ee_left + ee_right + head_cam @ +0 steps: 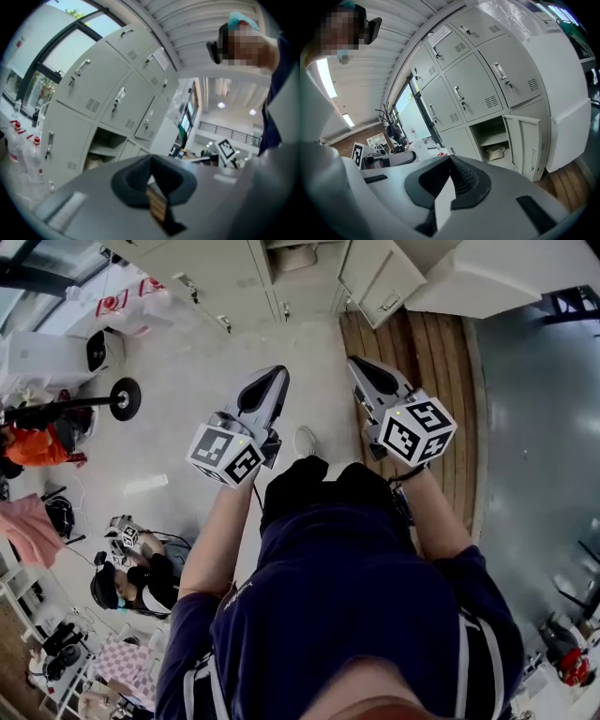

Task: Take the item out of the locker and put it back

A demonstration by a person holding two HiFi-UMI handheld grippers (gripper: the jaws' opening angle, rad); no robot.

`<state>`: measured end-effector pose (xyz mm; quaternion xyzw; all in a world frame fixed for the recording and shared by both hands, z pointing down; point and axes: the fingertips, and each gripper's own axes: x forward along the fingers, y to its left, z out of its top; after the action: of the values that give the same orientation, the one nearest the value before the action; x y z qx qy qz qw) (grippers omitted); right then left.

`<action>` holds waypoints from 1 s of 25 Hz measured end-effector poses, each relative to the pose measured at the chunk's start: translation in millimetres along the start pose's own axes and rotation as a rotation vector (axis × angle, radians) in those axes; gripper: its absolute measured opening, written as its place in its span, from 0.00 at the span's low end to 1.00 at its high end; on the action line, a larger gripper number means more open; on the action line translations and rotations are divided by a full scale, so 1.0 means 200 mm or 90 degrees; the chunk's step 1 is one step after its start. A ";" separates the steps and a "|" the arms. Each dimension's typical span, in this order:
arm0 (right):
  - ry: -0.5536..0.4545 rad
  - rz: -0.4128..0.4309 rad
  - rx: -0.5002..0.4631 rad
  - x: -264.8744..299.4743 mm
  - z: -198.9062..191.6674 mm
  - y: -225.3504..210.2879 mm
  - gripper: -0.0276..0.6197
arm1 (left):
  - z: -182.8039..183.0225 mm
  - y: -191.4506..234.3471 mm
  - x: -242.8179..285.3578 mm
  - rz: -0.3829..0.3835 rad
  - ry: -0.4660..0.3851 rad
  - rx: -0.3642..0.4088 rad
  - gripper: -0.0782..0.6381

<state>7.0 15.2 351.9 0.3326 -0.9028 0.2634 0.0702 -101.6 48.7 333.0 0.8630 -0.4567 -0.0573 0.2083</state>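
Left gripper (277, 374) and right gripper (355, 363), both closed and empty, face grey lockers (473, 93) above pale floor (187, 381).

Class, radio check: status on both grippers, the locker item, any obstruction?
Left gripper shut, empty. Right gripper shut, empty. Item sits in open locker, untouched. No obstruction seen.

Bright, even indoor light; daylight glares through the window (70, 51) at upper left. Fisheye bending, dark corners, soft blurred foreground.
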 end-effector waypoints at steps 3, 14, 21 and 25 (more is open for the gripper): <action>0.005 -0.008 0.010 0.09 0.00 -0.04 0.04 | -0.01 0.09 0.03 0.000 0.007 -0.006 0.11; 0.016 -0.010 0.041 0.35 0.04 -0.17 0.04 | 0.00 0.32 0.12 0.019 0.021 -0.028 0.11; 0.033 -0.003 0.058 0.61 0.04 -0.38 0.04 | -0.05 0.52 0.29 0.044 0.040 -0.035 0.11; 0.041 0.004 0.065 0.75 0.01 -0.53 0.04 | -0.12 0.63 0.42 0.059 0.047 -0.039 0.11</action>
<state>-40.7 -139.3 441.1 0.3243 -0.8866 0.3196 0.0813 -142.3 -74.7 415.1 0.8355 -0.4864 -0.0300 0.2539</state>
